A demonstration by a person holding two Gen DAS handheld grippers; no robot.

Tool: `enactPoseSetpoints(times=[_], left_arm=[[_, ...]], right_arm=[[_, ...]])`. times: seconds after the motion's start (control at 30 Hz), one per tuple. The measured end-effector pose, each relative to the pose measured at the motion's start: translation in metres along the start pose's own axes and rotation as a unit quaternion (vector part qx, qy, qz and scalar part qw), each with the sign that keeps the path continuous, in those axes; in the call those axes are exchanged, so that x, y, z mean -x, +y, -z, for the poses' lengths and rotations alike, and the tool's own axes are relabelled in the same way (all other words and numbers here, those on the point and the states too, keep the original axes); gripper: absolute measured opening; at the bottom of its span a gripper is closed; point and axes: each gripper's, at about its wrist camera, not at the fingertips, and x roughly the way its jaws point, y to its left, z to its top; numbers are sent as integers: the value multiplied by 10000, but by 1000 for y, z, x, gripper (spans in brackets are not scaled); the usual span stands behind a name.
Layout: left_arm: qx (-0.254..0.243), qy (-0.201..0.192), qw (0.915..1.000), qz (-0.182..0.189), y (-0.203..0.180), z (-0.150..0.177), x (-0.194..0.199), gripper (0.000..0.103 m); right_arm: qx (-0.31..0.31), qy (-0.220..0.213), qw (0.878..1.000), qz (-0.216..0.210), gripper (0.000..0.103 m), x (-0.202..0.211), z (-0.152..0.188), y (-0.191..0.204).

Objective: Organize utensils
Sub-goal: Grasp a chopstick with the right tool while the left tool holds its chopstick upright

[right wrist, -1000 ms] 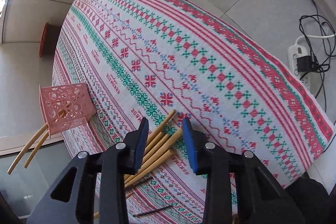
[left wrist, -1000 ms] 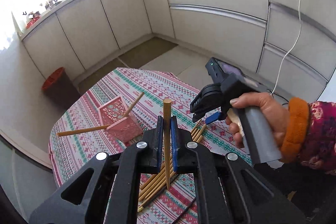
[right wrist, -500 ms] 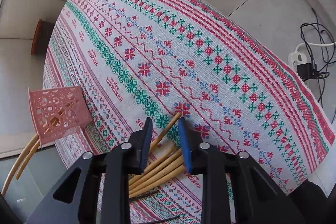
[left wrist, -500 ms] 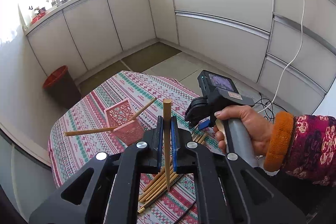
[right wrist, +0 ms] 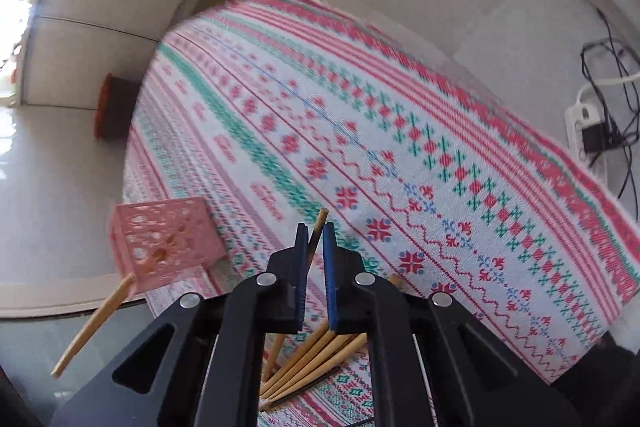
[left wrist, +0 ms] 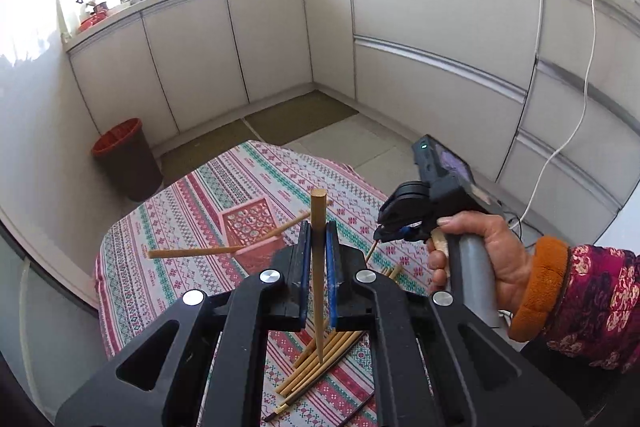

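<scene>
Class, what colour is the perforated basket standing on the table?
Pink: the basket shows best in the right wrist view.

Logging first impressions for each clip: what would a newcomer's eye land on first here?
Probably the left gripper, shut on an upright tan wooden chopstick in mid-frame. Next, the right gripper, shut on another wooden chopstick above the loose bundle of wooden chopsticks on the red-and-green patterned tablecloth. To the left, a pink perforated plastic basket lies tipped, with chopsticks poking out.
</scene>
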Motion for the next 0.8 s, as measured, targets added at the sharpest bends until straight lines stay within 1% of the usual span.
enactPoseSetpoints(times=[0.13,0.27,0.43,0.57,0.7,0.8], left_arm=[[225,-148,9996,5,13,-4,11,6],[451,-260,9986,23,25,-7,21,6],[609,-413,9972,-99,34,-8,32,6],[780,-581,9951,-179,43,-12,43,6],[953,-806,9918,-259,49,-20,53,6],[1120,-1064,9874,-340,57,-33,62,6]], right_arm=[[406,-340,9982,-287,6,38,2,15],[734,-525,9948,-472,6,72,10,23],[1286,-888,9867,-454,5,116,25,34],[1695,-1266,9765,-403,5,150,35,49],[2037,-1870,9604,-342,5,186,43,66],[2218,-2262,9475,-422,5,212,44,81]])
